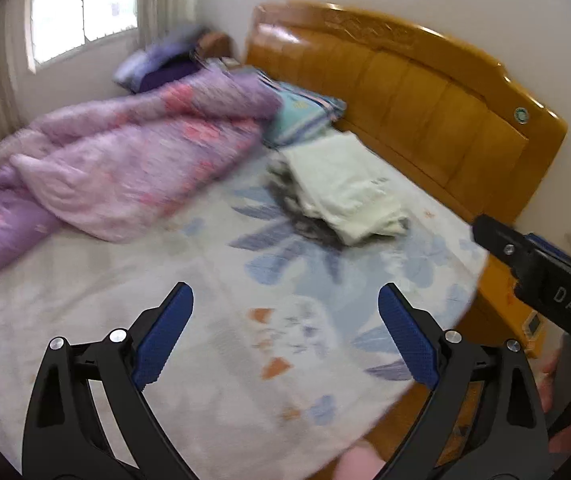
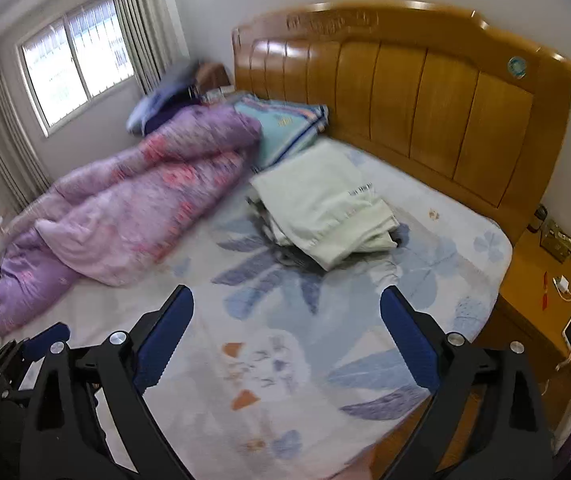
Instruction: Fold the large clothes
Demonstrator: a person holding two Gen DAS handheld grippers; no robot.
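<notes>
Both of your grippers hang empty over the near part of the bed: the left gripper [image 1: 285,336] has its blue-padded fingers [image 1: 163,336] spread wide with nothing between them, and the right gripper [image 2: 287,338] is just as released, only the pale floral bedsheet [image 2: 269,360] showing in the gap. No earlier view is on hand, so take them simply as free. Your task piece, the pale green folded garment [image 2: 325,208], sits as the top of a low stack over something dark, well ahead of both sets of fingers, toward the orange-brown wooden headboard [image 2: 405,92] and just beside the teal striped folded blanket [image 2: 285,128]. Its long axis runs diagonally, from the blanket end toward the near right corner of the mattress. In the left view the right gripper's black body [image 1: 541,272] crosses the right edge, on the garment's side, so I judge your right hand the nearer one. The crumpled purple-and-pink floral quilt [image 2: 125,208] lies off to the left, clear of the stack. Whether this garment needs another fold I cannot tell; it looks fairly compact.
</notes>
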